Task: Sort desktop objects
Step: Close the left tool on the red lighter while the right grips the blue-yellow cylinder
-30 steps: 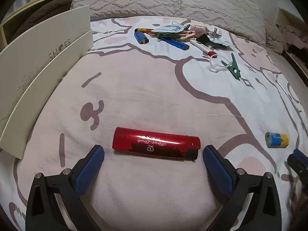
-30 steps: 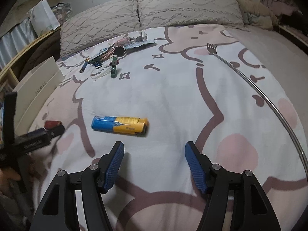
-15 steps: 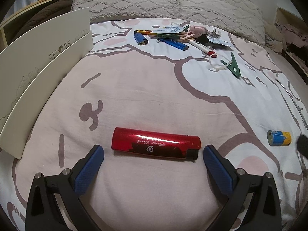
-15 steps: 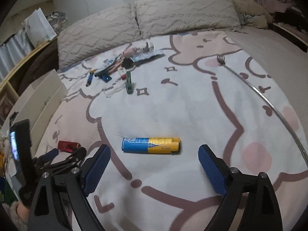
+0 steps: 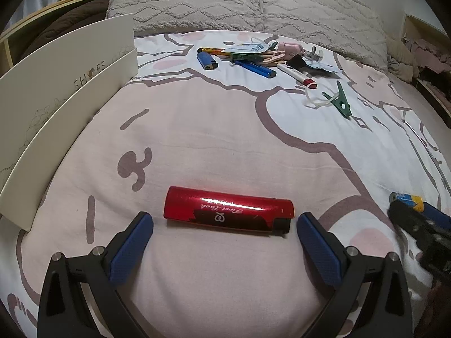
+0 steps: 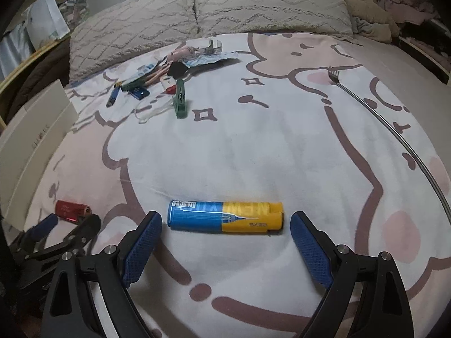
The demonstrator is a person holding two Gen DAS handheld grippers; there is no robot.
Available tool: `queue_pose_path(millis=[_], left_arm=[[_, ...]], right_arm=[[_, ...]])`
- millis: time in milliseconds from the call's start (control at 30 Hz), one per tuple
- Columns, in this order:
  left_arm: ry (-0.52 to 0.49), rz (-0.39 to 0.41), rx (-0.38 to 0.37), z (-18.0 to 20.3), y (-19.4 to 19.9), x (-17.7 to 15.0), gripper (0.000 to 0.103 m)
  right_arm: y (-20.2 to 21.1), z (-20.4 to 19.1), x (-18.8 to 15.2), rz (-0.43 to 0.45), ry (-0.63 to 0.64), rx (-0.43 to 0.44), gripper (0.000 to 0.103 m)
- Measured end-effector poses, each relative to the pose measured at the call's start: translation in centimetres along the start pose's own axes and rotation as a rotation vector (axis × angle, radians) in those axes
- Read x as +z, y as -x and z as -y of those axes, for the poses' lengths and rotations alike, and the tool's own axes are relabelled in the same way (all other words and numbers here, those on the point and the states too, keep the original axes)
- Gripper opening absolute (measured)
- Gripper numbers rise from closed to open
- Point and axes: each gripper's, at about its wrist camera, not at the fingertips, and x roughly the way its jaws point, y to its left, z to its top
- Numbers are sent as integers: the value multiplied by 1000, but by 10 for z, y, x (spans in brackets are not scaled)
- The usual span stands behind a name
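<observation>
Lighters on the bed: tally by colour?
Red: 1, the red lighter between the open left gripper's fingers
Blue and yellow: 1, the two-tone lighter in front of the right gripper
Blue: 1, the blue lighter at the far pile
Total: 3. The pile may hide more.

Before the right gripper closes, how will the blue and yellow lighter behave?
The blue and yellow lighter looks rigid, so it should not bend. Its glossy rounded body may slip or roll. The soft bedsheet beneath may give.
</observation>
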Motion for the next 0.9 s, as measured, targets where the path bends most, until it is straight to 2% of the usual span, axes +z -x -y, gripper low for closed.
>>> queue_pose_path(millis=[67,133,267,600,900], left_arm=[[4,1,-5,-1,0,0,102],[7,3,-10,-1,0,0,102],[13,9,-14,-3,1,0,98],[42,28,-31,-8,7,-1,84],[50,32,-43,-10,10,-1,83]], right_arm=[[-2,-2,-2,9,8,-5,92],[1,1,-4,33,-1,13,82],[3,6,-6,51,-24,45,82],[9,-10,-19,67,54,26,82],[9,-13,-24,68,72,19,82]])
